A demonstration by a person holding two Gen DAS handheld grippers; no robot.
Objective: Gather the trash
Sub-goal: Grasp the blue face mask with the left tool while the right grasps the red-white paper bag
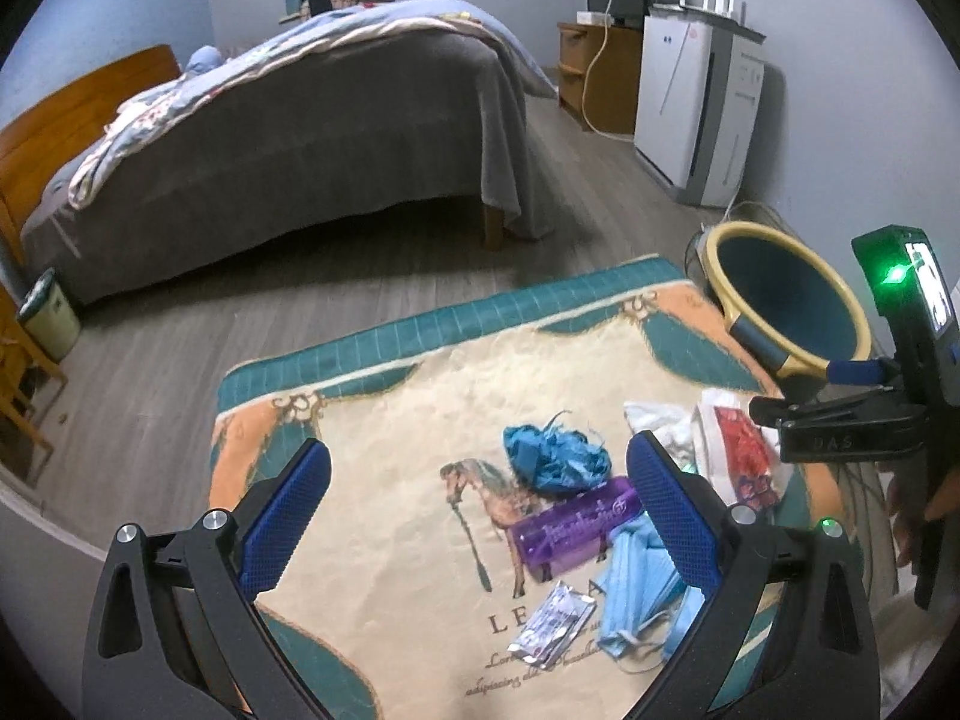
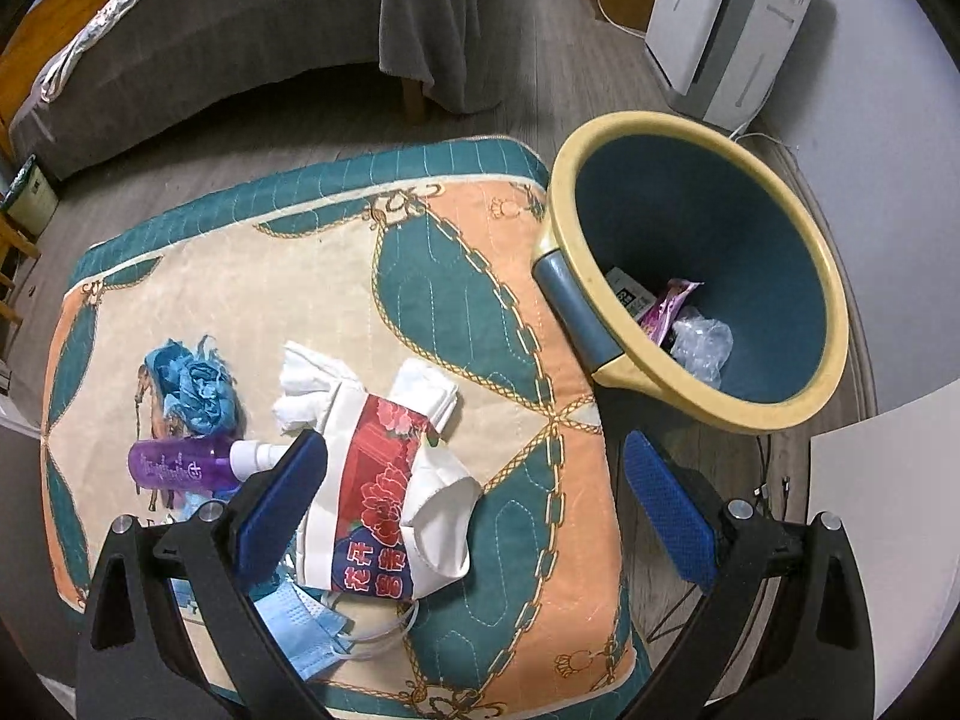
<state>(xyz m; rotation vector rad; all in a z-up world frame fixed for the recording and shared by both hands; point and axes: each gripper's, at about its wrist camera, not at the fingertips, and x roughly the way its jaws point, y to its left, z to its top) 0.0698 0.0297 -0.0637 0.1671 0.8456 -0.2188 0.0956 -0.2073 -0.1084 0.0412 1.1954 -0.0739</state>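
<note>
Only the left wrist view shows a foil packet (image 1: 552, 624) on the rug (image 1: 372, 438); left tongs (image 1: 480, 522) spread, empty, above purple bottle (image 1: 579, 525) and blue masks (image 1: 639, 594). Right wrist view alone shows wrappers (image 2: 675, 309) inside the bin (image 2: 834, 324); right tongs (image 2: 474, 492) spread, empty, over a red-printed bag (image 2: 384, 480).

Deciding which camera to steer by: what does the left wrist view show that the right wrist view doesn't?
Only the left wrist view shows the silver foil packet and the right tongs' body.

Only the right wrist view shows the trash already inside the bin.

Both show the purple bottle, blue masks, blue crumpled wad, red-printed bag and bin.
</note>
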